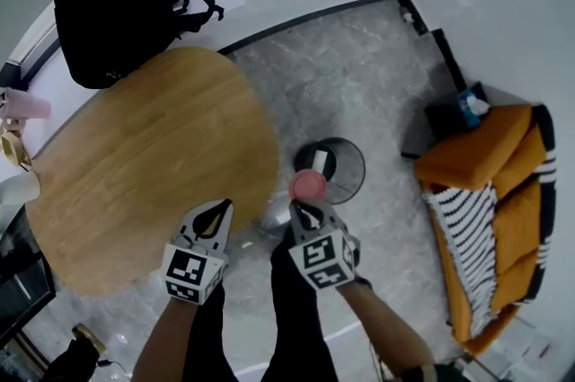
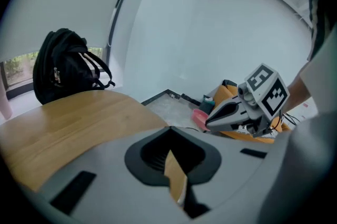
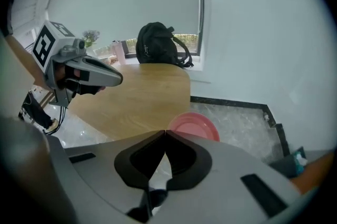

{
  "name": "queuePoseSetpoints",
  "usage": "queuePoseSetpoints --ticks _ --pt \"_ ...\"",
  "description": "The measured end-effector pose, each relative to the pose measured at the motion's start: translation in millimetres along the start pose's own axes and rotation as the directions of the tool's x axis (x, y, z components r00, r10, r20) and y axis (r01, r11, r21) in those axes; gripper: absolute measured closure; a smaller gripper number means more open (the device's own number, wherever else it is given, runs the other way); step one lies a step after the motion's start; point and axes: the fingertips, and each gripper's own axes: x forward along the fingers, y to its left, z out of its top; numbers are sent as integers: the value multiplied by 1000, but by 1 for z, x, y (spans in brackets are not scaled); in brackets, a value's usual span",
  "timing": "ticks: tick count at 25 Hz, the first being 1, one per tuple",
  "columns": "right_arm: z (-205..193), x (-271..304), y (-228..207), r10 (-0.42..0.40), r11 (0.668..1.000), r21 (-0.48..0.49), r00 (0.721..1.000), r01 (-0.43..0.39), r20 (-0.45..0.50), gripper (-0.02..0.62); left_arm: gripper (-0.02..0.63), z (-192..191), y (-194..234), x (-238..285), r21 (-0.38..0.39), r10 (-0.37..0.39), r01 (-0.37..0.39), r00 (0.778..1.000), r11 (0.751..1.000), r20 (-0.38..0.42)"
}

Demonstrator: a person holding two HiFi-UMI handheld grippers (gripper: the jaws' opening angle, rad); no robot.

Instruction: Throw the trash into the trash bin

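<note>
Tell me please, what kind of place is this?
Probably a small lounge or living room: a wooden table, an orange sofa, and a trash bin on the stone-look floor.

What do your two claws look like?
Both are light grey and pointed, with black insides. The left claw and right claw each carry a white cube with black square markers. Thin black cables hang below the left one. The person wears black trousers.
</note>
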Motion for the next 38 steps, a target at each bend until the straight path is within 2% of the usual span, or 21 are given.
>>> queuePoseSetpoints --ticks 7,14,19,25,30,33,38 --pt "-89 1 -30 -6 988 156 997 19 -81 593 607 12 -62 49 58 -111 112 994 992 -24" --pt "-145 27 -60 7 967 254 994 21 -109 592 607 13 -98 94 60 -146 149 988 987 -41" --pt "-165 61 -87 26 961 277 990 13 -136 592 608 14 -113 114 50 -152 155 987 987 -53" --pt "-186 100 -105 70 967 255 978 -18 -194 592 607 4 -113 136 27 -133 135 989 991 -61" --pt "-208 131 -127 88 952 305 972 -17 -219 592 607 -7 -113 155 -7 -125 125 991 992 -54" --pt "-215 145 -137 103 942 334 968 -22 -228 592 608 -11 -113 167 21 -123 124 991 992 -52" --pt "-223 164 -144 123 949 311 962 -42 -245 592 607 -20 -116 182 21 -117 118 991 993 -63"
